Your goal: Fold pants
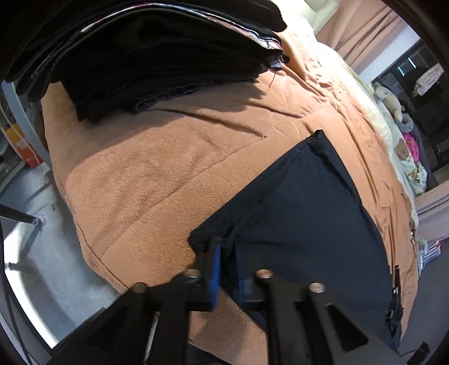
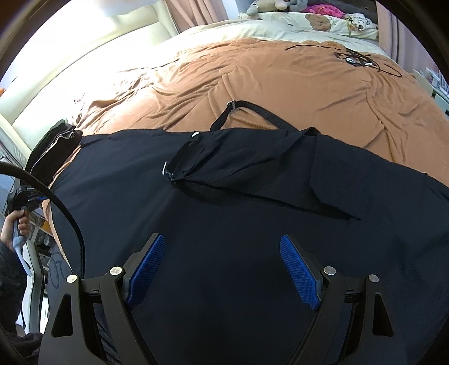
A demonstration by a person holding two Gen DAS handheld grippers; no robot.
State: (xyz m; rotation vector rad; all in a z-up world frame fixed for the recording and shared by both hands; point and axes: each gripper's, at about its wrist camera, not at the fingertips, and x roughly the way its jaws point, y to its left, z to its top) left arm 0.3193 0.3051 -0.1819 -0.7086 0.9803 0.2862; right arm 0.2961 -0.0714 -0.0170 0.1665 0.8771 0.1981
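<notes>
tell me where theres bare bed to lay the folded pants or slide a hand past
Bare orange blanket lies open between the stack of dark folded clothes and the dark pants; more lies beyond the pants' strap, up to the cream bedding. Crowded: the head end with stuffed toys, and the near edge, where the pants spread.

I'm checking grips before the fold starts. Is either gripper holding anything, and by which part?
The left gripper is shut on a corner of the dark pants. The right gripper is open above them.
</notes>
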